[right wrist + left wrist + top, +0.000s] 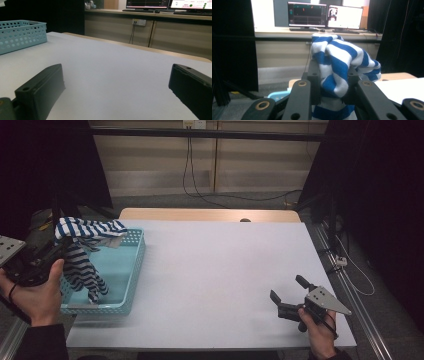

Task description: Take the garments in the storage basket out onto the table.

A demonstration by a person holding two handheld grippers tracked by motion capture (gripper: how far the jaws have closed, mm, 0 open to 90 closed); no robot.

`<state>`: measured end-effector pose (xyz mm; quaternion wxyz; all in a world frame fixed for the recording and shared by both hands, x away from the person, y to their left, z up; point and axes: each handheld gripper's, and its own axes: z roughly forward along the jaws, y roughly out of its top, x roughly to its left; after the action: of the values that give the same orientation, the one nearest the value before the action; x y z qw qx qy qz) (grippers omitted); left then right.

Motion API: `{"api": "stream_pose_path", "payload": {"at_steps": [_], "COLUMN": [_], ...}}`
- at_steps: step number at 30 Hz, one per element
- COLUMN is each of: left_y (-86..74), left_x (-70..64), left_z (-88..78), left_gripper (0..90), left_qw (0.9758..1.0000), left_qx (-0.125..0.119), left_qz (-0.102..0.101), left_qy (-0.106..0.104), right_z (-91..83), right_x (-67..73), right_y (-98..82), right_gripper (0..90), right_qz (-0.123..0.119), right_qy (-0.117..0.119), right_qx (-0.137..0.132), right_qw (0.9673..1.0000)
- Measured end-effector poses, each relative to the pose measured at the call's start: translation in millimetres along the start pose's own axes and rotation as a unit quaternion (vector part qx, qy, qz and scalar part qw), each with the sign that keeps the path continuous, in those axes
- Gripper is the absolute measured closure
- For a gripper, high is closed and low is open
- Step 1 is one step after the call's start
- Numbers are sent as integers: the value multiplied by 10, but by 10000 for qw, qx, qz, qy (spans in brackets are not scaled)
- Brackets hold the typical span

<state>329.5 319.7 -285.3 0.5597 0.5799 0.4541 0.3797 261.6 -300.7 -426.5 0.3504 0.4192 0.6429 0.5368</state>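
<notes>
A blue-and-white striped cloth (82, 247) hangs from my left gripper (52, 245) above the light blue basket (132, 270) at the table's left side. Its lower end drapes down into the basket. In the left gripper view the jaws are shut on a bunched fold of the striped cloth (337, 65). My right gripper (289, 289) rests low over the white table near the front right, open, with nothing between its jaws; the right gripper view looks between its fingers (41, 87) across bare table to the basket (22, 35).
The white table top (220, 265) stretches between the basket and the right gripper. A wooden edge (210, 215) runs along its far side. Cables (350, 265) trail on the floor at right. Monitors (324, 16) stand on a desk behind.
</notes>
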Motion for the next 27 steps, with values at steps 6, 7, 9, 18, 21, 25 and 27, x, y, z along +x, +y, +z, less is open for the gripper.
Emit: {"api": "stream_pose_path", "payload": {"at_steps": [6,7,9,18,21,25,27], "left_y": [76,82,95,203,249,306,329], "left_x": [-51,-61,-77,-148,-207,-321,-371], "left_z": [-23,-27,-37,-92,-100,-105,-97], "left_gripper": [743,742,742,742,742,742,742], "left_qw": [9998,9997,9993,9984,9981,9977,9974], "left_qx": [-221,-257,-367,-567,-609,-631,-648], "left_qz": [-8,10,-4,9,49,140,179], "left_qy": [21,28,53,-3,-59,-185,-262], "right_z": [-1,-1,-1,2,1,-1,-1], "right_x": [-1,-1,-1,1,1,-1,-1], "right_y": [0,0,0,0,0,0,0], "right_gripper": [0,0,0,0,0,0,0], "right_qz": [0,1,1,-5,-6,-3,2], "right_qy": [1,0,4,-3,-2,4,7], "right_qx": [-3,-5,-2,8,5,-2,1], "right_qw": [10000,10000,10000,10000,10000,10000,10000]}}
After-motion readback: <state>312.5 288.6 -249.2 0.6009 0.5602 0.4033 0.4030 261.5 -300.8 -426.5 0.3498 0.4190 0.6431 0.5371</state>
